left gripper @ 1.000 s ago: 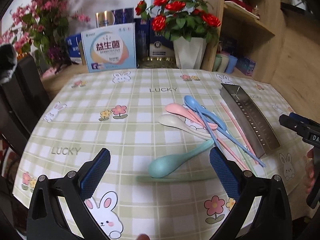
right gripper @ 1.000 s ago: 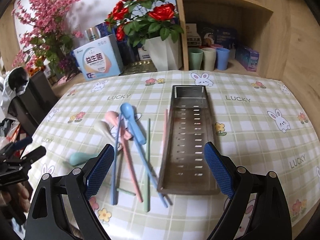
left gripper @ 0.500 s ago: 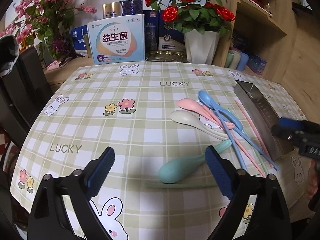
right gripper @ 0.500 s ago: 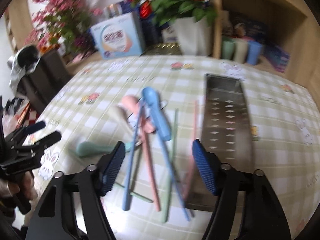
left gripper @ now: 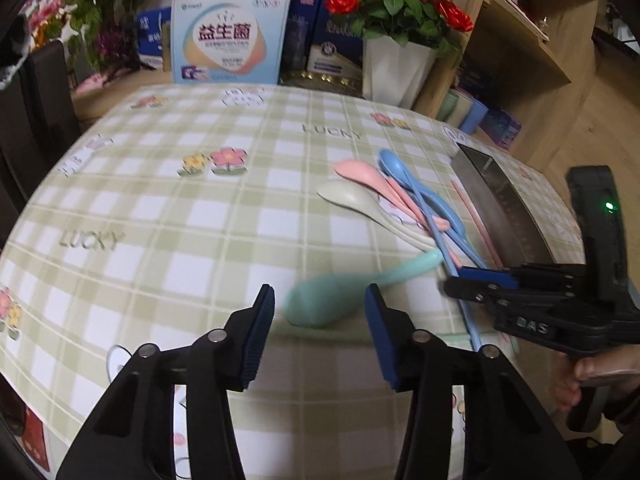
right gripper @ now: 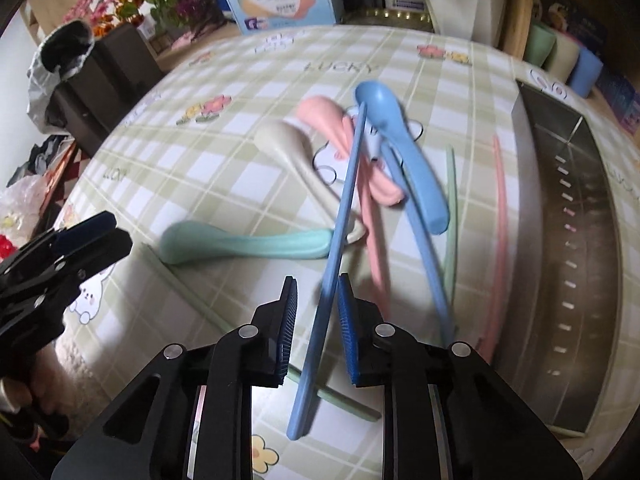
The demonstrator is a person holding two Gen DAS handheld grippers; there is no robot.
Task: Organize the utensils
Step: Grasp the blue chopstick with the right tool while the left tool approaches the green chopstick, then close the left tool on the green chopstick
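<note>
Spoons and chopsticks lie in a heap on the checked tablecloth. My left gripper [left gripper: 318, 334] is open, its jaws on either side of the bowl end of the teal spoon [left gripper: 340, 292], also seen in the right wrist view [right gripper: 240, 242]. My right gripper [right gripper: 316, 322] is partly closed around a blue chopstick [right gripper: 340, 216], which lies between the pads with a small gap on the left. It also shows in the left wrist view [left gripper: 476, 284]. The cream [right gripper: 288, 144], pink [right gripper: 336, 120] and blue [right gripper: 396, 136] spoons lie beyond.
A long steel utensil tray [right gripper: 568, 216] lies at the right, with pink [right gripper: 498, 216] and green [right gripper: 452, 200] chopsticks beside it. A flower vase [left gripper: 394, 68], boxes [left gripper: 230, 36] and cups [right gripper: 560, 52] stand at the table's far edge. A dark chair [right gripper: 96, 76] is at the left.
Both grippers have moved down and in toward the utensils. The left has narrowed around the teal spoon's bowl. The right has swung left and narrowed around the blue chopstick.
</note>
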